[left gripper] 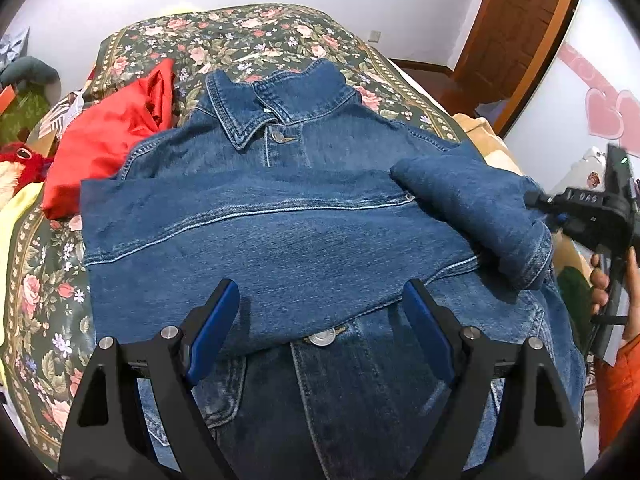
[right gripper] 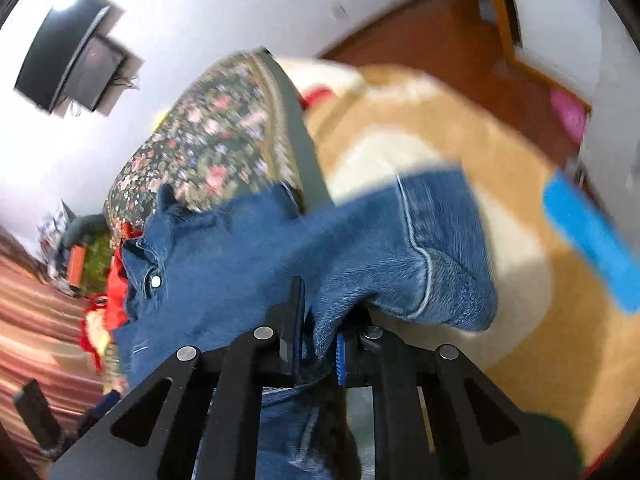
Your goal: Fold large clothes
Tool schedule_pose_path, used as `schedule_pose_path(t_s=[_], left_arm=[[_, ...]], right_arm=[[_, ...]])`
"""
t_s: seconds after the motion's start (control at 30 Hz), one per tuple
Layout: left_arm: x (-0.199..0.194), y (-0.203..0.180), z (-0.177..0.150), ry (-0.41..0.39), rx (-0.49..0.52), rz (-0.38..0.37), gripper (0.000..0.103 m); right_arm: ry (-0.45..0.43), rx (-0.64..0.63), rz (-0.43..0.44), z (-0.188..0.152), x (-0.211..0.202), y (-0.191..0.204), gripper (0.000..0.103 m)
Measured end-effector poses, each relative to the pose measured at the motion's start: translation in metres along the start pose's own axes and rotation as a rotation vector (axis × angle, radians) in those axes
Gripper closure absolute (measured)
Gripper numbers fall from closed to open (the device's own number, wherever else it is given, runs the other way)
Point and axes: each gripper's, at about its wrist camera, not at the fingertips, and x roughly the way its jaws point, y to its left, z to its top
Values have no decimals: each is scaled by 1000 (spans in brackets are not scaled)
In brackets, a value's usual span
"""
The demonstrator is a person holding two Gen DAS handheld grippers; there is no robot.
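A blue denim jacket (left gripper: 304, 216) lies front up on the flowered bed, collar away from me, its left sleeve folded across the chest. My left gripper (left gripper: 320, 320) is open just above the jacket's lower front, holding nothing. My right gripper (right gripper: 318, 320) is shut on the jacket's right sleeve (right gripper: 392, 256) near the cuff and holds it lifted; the view is blurred. In the left wrist view the right gripper (left gripper: 548, 208) shows at the right edge, pinching that sleeve (left gripper: 480, 216) over the jacket's right side.
The flowered bedspread (left gripper: 256, 36) covers the bed. A red garment (left gripper: 108, 144) lies left of the jacket, yellow cloth (left gripper: 16, 216) further left. A tan and cream blanket (right gripper: 440, 132) lies at the bed's right side. A wooden door (left gripper: 516, 28) stands behind.
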Motion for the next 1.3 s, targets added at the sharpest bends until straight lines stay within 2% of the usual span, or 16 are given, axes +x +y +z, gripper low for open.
schedule_pose_path(t_s=[0.07,0.2,0.3,0.53,0.67,0.77,1.03,1.2,1.23,1.3], left_arm=[[-5,3,0,-13,-4,-5,20],[-17,10,-1,-46,-20,-13,20],[-33,20,-4,-82,-34,-16,20],[-73,55,-12,-171,-88,-12,19],[-94,84,-24,-221,-144,9,13],[-106,109,-37,-237,-188,40,12],[-115,172,-75,-216,-355,73,11],[-109,196,-94,-181,-426,73,11],[-107,199,-97,-172,-439,69,11],[-104,201,-99,-159,-455,59,11]], right_arm=[[-62,-85,-5,5,-17,25,92],[-112,-163,67,14,-38,67,93],[-153,-294,117,13,-54,119,94],[-131,-507,250,-12,-57,230,95],[-55,-578,298,-40,-34,273,95],[64,-611,310,-70,2,296,95],[421,-592,237,-141,95,292,95],[524,-579,181,-154,107,285,88],[534,-577,180,-152,105,286,84],[546,-560,193,-145,96,287,55]])
